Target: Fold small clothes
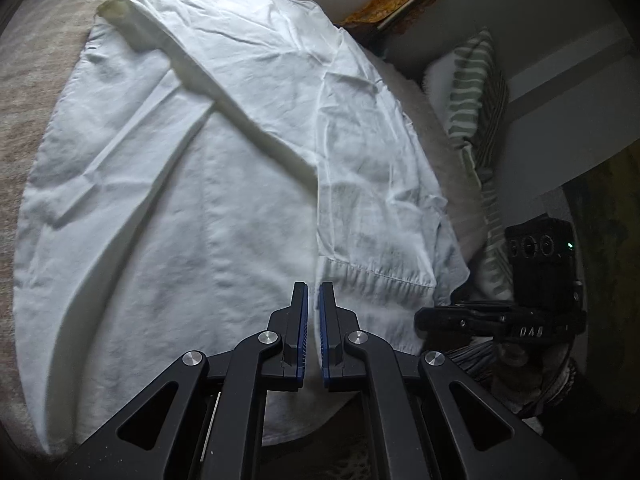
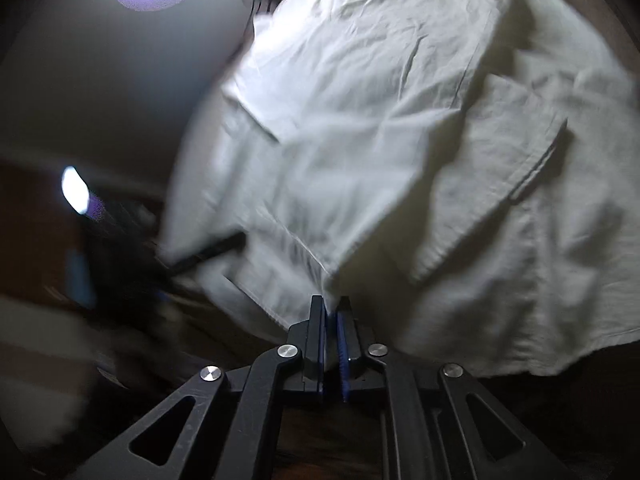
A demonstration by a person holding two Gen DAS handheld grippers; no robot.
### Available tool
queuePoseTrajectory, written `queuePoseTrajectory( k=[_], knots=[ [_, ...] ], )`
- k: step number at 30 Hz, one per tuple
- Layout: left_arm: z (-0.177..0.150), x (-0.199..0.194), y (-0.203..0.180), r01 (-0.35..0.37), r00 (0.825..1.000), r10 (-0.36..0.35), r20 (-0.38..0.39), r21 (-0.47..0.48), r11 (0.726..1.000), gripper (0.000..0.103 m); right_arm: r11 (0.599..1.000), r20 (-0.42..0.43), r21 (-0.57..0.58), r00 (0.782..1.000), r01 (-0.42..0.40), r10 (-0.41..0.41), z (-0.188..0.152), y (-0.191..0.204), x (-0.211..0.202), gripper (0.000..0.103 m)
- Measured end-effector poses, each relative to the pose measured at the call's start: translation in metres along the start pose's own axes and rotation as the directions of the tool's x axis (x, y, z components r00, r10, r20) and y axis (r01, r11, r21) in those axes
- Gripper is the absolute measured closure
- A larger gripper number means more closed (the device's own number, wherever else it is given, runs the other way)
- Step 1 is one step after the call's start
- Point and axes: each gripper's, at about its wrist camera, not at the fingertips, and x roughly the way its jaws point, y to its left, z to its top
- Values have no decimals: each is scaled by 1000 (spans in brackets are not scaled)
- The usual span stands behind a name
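Two grippers work a white shirt [image 1: 224, 184] on a bed.
Left gripper [image 1: 314, 288] closed over the cloth (grip unclear); right gripper [image 2: 331, 304] pinches the shirt's hem.

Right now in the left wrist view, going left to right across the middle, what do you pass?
Beige checked bedcover → white shirt → green-striped pillow → right gripper, low at the shirt's right edge.
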Motion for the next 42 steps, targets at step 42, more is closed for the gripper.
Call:
queuePoseTrajectory(
  k=[42],
  knots=[
    [-36,-84,85,-155,957,202,208,-221,963,66,918,166,-359,979,169,-115,210,162,18,66]
  ],
)
